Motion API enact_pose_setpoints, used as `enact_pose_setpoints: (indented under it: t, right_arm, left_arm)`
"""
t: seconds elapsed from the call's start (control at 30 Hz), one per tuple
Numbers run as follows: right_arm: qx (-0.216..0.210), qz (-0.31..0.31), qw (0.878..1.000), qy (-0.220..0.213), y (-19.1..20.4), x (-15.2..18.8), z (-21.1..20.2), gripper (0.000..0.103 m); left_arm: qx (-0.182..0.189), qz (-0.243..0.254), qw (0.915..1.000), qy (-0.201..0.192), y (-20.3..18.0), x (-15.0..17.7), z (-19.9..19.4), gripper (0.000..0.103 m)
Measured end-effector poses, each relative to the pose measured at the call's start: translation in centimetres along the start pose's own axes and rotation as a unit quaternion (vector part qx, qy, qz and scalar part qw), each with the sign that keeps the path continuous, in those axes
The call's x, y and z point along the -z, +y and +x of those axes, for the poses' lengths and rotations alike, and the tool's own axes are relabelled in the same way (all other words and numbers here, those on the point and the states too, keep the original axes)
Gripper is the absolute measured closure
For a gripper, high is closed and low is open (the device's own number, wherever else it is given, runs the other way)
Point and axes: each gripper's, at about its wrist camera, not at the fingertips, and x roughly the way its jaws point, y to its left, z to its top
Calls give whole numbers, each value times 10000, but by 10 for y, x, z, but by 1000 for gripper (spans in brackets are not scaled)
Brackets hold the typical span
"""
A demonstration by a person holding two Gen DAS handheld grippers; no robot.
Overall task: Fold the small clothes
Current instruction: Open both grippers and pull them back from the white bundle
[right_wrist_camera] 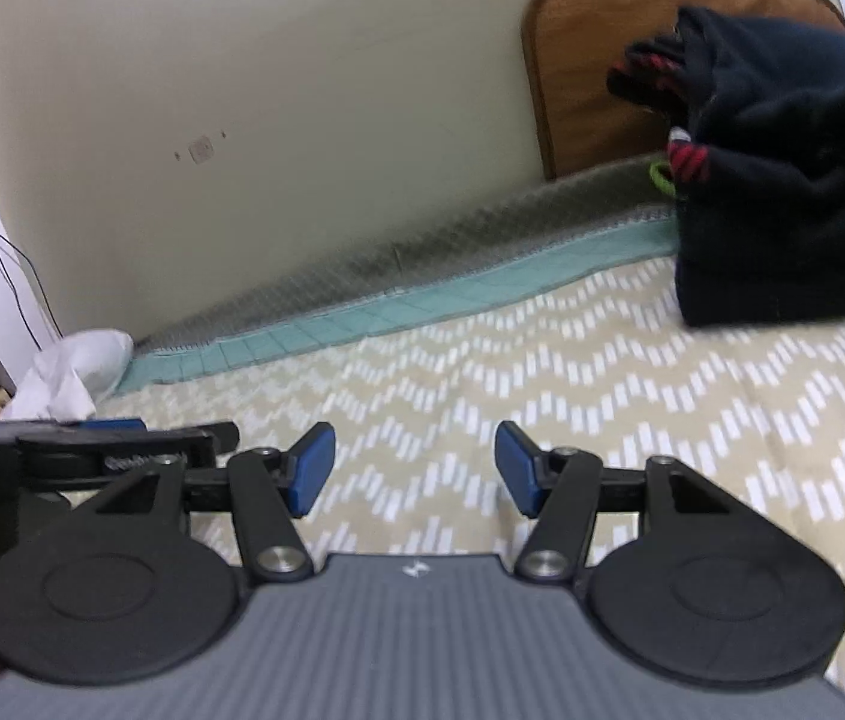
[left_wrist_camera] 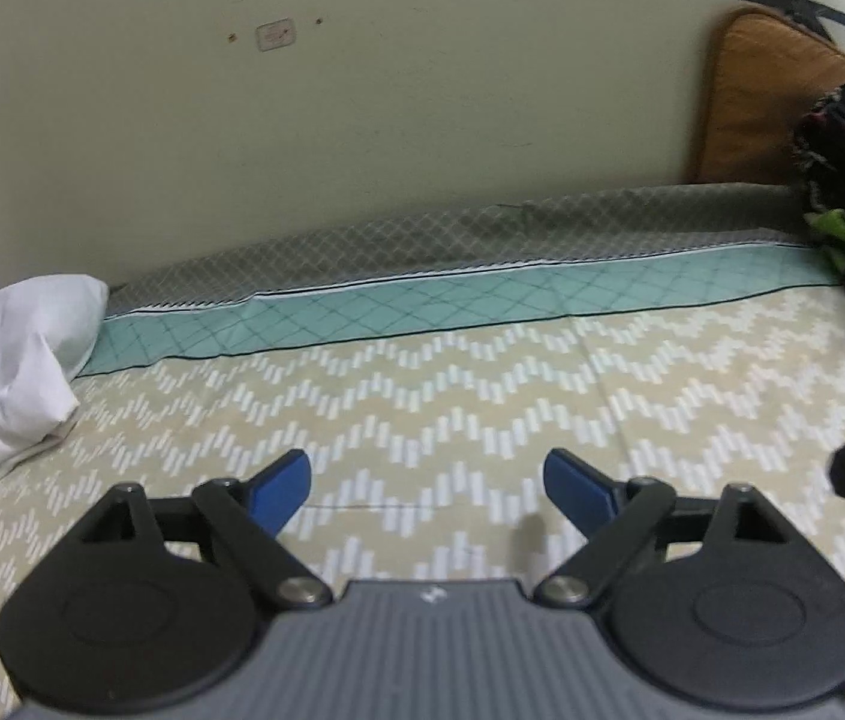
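I am holding both the left gripper (left_wrist_camera: 427, 483) and right gripper (right_wrist_camera: 415, 468) with jaws released and empty over the bed (left_wrist_camera: 482, 384); the clothes pile (right_wrist_camera: 782, 180) is sitting far right, apparently unfolded, so folding is not yet begun.

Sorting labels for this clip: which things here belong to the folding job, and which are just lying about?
Job:
pile of dark clothes
left tool, open, empty
right tool, open, empty
zigzag bedsheet, the folding surface

Lying about:
white pillow
brown cushion
teal blanket
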Motion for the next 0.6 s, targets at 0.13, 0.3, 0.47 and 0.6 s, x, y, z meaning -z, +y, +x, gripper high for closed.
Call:
enact_pose_setpoints:
  t: [0.13, 0.3, 0.47, 0.6]
  right_arm:
    - [-25, 138, 9999, 13, -8, -3, -5, 40]
    - [0, 223, 9997, 22, -9, -3, -8, 40]
    - [54, 346, 9994, 32, -12, -3, -7, 40]
    - [121, 268, 9995, 73, -8, -3, -5, 40]
  left_arm:
    - [-37, -110, 9998, 168, 9, 2, 7, 14]
    - [44, -202, 9997, 120, 13, 3, 7, 7]
    - [109, -191, 9997, 82, 12, 4, 9, 4]
    - [162, -195, 9997, 17, 11, 5, 7, 2]
